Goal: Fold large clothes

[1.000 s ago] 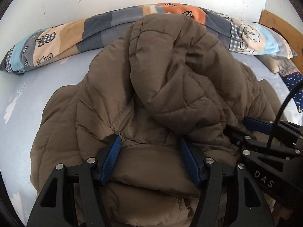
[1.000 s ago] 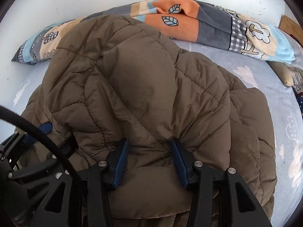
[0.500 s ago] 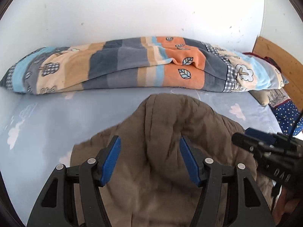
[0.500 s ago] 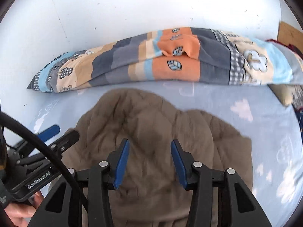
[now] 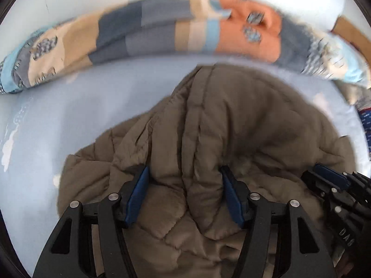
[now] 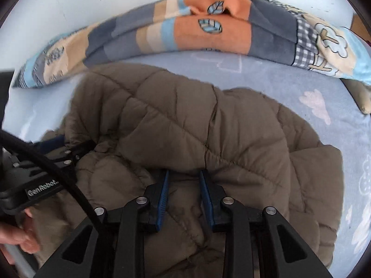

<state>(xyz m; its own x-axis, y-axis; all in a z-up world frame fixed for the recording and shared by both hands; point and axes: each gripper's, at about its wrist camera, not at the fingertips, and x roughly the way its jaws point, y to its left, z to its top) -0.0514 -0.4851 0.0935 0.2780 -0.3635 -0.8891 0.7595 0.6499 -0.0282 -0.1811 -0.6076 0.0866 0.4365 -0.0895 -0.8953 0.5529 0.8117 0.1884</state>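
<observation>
Since a second ago the brown puffer jacket (image 6: 197, 127) has dropped flatter onto the light-blue bed sheet (image 6: 289, 85), with the rolled patchwork blanket (image 6: 208, 30) at twelve o'clock. Left gripper (image 5: 184, 192) sits half open, pads pressed into bunched padding. Right gripper (image 6: 183, 194) is closing on a fold.

Both wrist cameras look steeply down, close over the bed (image 5: 58, 115). Each faces the far wall; both share the brown jacket (image 6: 197, 127) and patchwork quilt (image 5: 143, 30).
</observation>
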